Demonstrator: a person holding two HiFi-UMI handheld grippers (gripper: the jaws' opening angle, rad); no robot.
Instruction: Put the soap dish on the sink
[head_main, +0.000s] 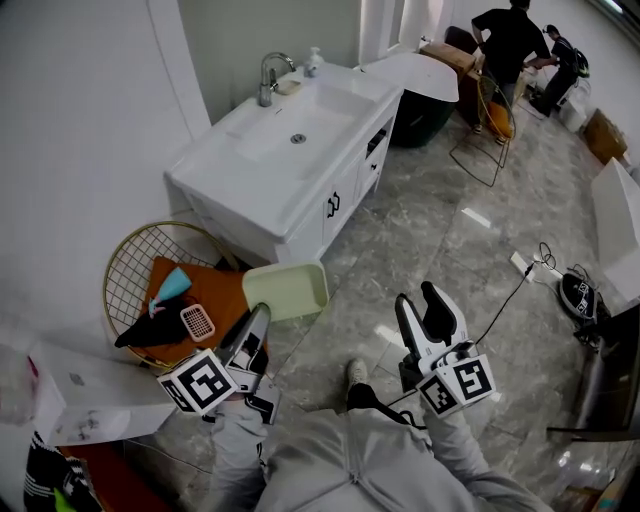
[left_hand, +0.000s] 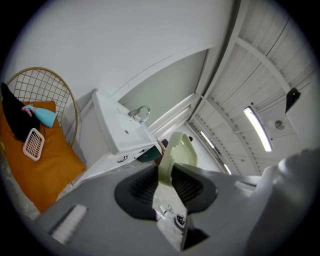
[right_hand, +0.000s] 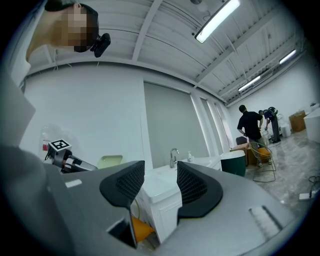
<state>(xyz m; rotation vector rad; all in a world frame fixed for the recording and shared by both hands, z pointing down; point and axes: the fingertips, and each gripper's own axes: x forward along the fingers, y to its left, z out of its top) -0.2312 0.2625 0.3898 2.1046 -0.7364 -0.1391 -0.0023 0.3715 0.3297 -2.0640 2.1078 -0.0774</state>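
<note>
Left gripper (head_main: 256, 322) is clamping the rim of the soap dish (head_main: 288, 290), seemingly light, stiff, slick plastic, while right gripper (head_main: 418, 298) is gaping empty.

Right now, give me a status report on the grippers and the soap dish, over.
Left gripper shut on the green soap dish, held off the floor. Right gripper open, empty. Sink ahead, not reached; wire chair stands beside it.
</note>
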